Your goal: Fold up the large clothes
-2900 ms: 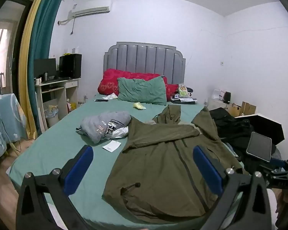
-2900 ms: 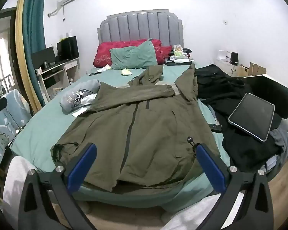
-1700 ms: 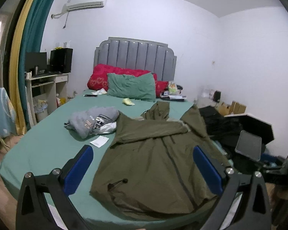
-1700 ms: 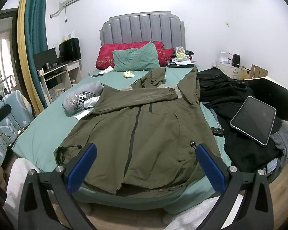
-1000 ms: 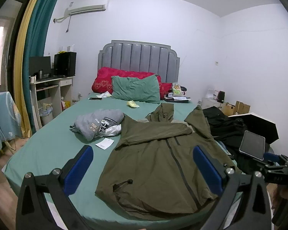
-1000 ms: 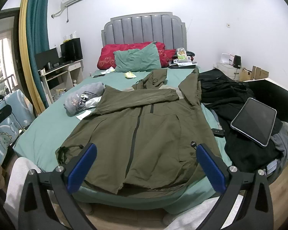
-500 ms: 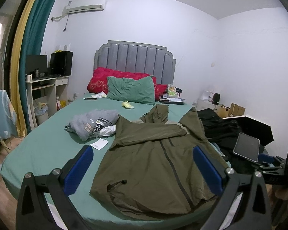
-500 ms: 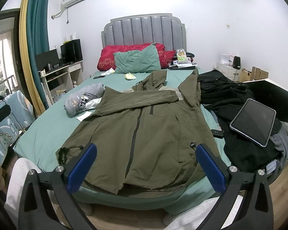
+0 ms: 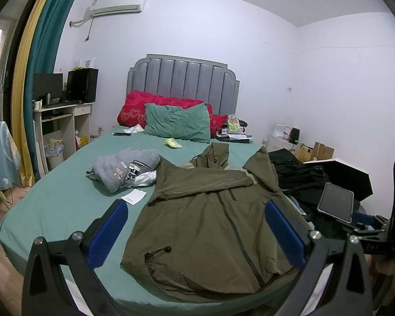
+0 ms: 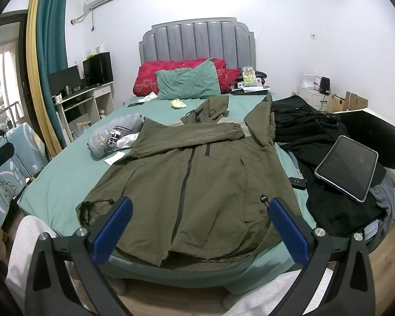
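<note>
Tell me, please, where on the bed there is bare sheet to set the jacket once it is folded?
The widest bare sheet lies left of the olive jacket, in front of the grey sweatshirt and paper tag. A smaller strip lies between the green pillow and the hood. The right side is crowded: black clothes, tablet.

Green bed [image 10: 65, 173] — olive jacket [image 10: 197, 179], grey sweatshirt [image 10: 113, 134], pillows [image 10: 187, 83].

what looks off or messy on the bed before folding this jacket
The olive jacket is not flat: one sleeve lies across the chest, and the hem hangs over the bed's foot edge. A tablet sits tilted on a black clothes heap.
</note>
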